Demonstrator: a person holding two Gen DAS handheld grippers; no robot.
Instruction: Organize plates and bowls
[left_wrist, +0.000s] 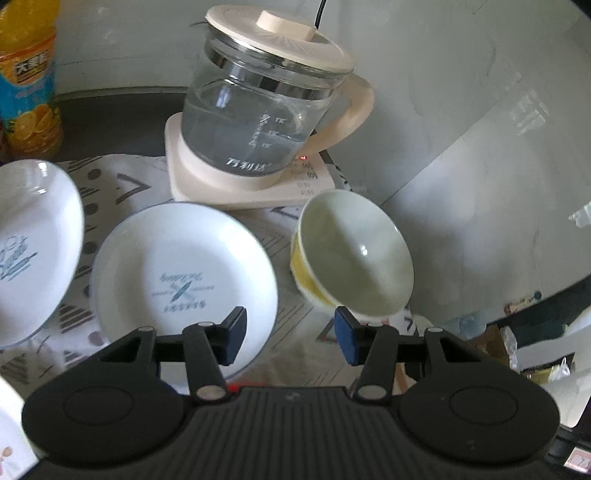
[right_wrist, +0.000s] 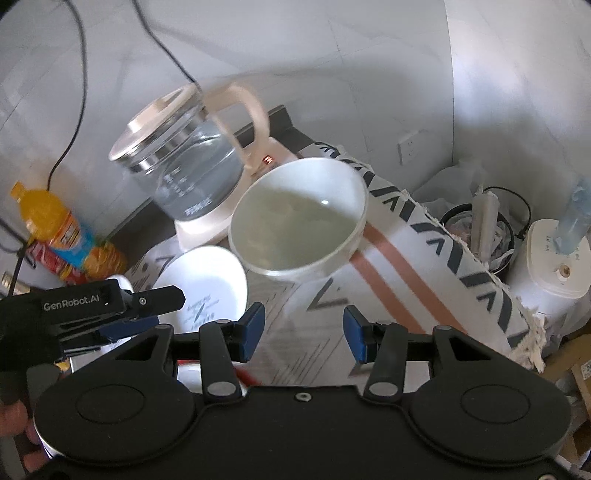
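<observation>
Left gripper (left_wrist: 290, 338) jaws spread, empty; plate (left_wrist: 183, 273) ahead-left, yellow-sided bowl (left_wrist: 352, 258) ahead-right. Right gripper (right_wrist: 301, 332) released too, bowl just ahead. Kettle (left_wrist: 266, 103) beyond.

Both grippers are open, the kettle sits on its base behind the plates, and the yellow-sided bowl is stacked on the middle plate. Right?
Not quite: in the left wrist view the bowl stands on the cloth beside the plate, not on it. The left gripper and right gripper are open; the kettle sits on its base.
</observation>
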